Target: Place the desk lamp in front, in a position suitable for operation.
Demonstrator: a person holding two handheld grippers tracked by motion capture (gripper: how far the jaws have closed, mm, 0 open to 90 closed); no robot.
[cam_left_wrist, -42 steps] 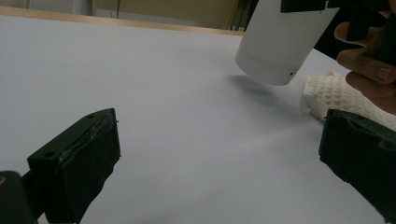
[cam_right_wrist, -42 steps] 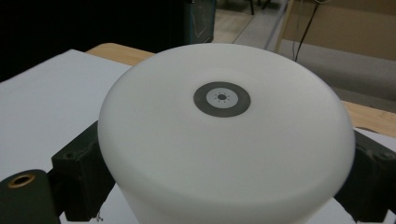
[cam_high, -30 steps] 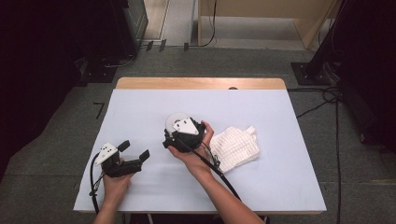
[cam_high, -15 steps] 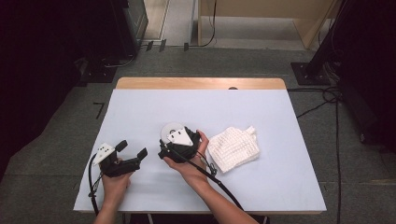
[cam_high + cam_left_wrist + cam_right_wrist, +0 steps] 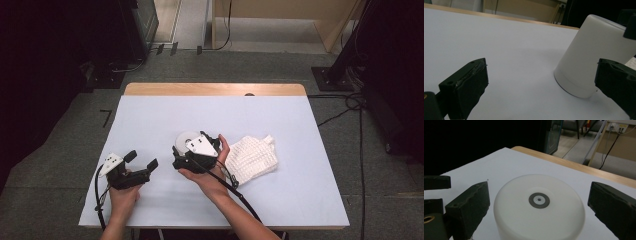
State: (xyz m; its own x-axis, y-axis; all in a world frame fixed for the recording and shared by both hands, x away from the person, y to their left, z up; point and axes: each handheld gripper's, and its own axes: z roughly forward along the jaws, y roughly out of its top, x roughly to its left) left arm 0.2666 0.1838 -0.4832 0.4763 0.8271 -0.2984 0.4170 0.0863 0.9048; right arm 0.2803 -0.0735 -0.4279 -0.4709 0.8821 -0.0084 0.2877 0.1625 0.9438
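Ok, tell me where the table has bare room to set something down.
Bare: the whole far half of the table up to its wooden edge, and the right strip beyond the white cloth. Crowded: the near middle, with the white cup, the right gripper and the left gripper.

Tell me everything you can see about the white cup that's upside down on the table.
The white cup is a plain, matte, plastic-looking tapered cylinder, standing inverted, wider rim down on the white table. Its flat base faces up, with a small grey ring mark at its centre. It sits between the open jaws of the right gripper, with gaps either side. The folded white cloth lies behind that hand.
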